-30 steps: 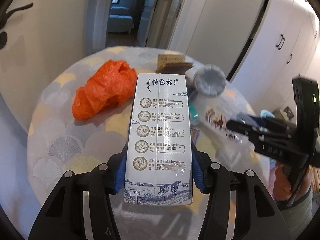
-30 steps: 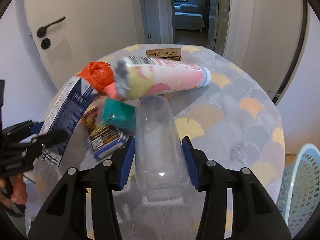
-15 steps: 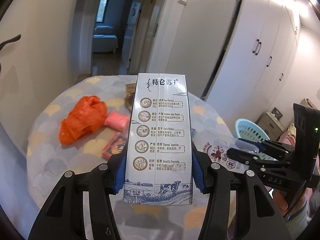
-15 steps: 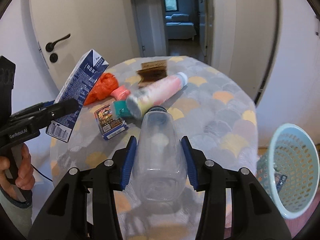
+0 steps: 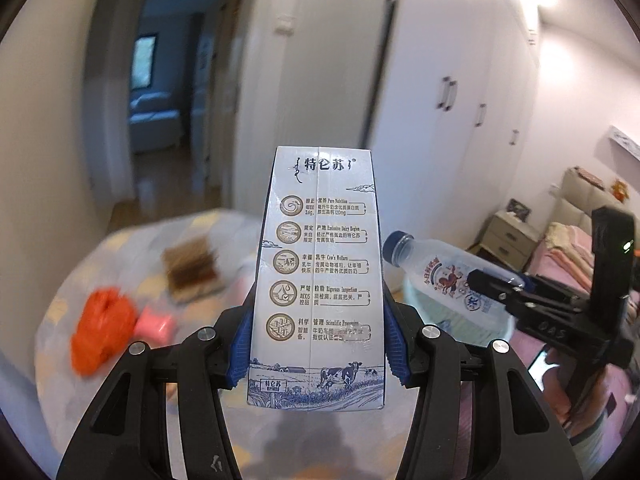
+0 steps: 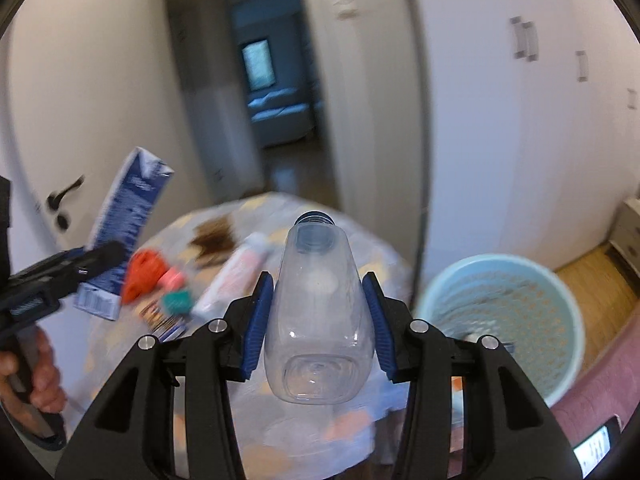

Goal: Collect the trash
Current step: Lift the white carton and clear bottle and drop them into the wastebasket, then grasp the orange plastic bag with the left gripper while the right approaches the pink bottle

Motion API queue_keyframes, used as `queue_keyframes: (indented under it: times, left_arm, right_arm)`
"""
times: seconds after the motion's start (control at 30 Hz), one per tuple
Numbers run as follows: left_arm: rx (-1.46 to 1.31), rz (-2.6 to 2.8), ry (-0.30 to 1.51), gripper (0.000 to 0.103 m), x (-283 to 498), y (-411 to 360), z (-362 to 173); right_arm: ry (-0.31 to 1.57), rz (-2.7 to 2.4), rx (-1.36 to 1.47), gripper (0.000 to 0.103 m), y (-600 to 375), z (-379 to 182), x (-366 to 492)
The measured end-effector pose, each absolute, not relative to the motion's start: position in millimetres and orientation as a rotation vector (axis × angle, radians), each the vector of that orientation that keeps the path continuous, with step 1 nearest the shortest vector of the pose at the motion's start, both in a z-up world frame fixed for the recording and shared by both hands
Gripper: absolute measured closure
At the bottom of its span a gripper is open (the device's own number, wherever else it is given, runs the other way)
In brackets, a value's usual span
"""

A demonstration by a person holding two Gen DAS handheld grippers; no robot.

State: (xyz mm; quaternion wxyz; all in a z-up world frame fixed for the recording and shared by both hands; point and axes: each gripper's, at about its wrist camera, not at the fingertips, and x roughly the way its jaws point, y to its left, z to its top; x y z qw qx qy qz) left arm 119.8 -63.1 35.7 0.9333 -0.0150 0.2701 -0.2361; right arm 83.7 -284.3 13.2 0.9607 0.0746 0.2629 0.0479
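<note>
My left gripper [image 5: 316,344] is shut on a blue-and-white milk carton [image 5: 320,280], held upright above the round table [image 5: 80,276]. The same carton [image 6: 128,232] and left gripper [image 6: 76,268] show at the left of the right wrist view. A clear plastic bottle [image 6: 318,312] sits between the blue pads of my right gripper [image 6: 318,312], which is shut on it; its cap end points away. That bottle [image 5: 440,280] and right gripper [image 5: 496,288] appear at the right of the left wrist view. A pale blue mesh basket [image 6: 552,292] stands on the floor to the right of the table.
On the table [image 6: 384,256] lie an orange plastic bag [image 6: 144,272], a pink packet [image 6: 172,278], a green item [image 6: 178,300], a pink tube [image 6: 236,276], a printed wrapper [image 6: 160,320] and a brown pack [image 6: 214,236]. A hand [image 6: 36,372] holds the left gripper. White wardrobe doors [image 5: 460,120] rise behind.
Both grippers have risen off the table with carton and bottle and swung right. The table has dropped lower in view and the basket has come in beside the bottle.
</note>
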Motion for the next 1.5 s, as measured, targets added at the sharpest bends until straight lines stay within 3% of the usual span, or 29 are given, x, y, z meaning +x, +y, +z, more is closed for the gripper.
queue_keyframes:
  times: [0.23, 0.73, 0.9, 0.97, 1.0, 1.5]
  left_arm:
    - [-0.009, -0.641, 0.548, 0.051, 137, -147, 47]
    - [0.007, -0.790, 0.837, 0.051, 196, -308, -76]
    - [0.026, -0.759, 0.871, 0.049, 201, -322, -94]
    - [0.012, -0.754, 0.871, 0.033, 204, -328, -94]
    - [0.000, -0.755, 0.865, 0.032, 203, -326, -94]
    - [-0.090, -0.730, 0.727, 0.031, 177, -241, -49]
  right_arm:
    - [0.460, -0.103, 0.228, 0.061, -355, 19, 69]
    - [0.619, -0.380, 0.432, 0.060, -466, -61, 91]
    - [0.647, -0.395, 0.461, 0.060, -475, -75, 101]
    - [0.648, -0.383, 0.474, 0.060, -477, -78, 104]
    - [0.648, -0.379, 0.478, 0.059, -478, -79, 105]
    - [0.580, -0.307, 0.408, 0.059, -435, -45, 91]
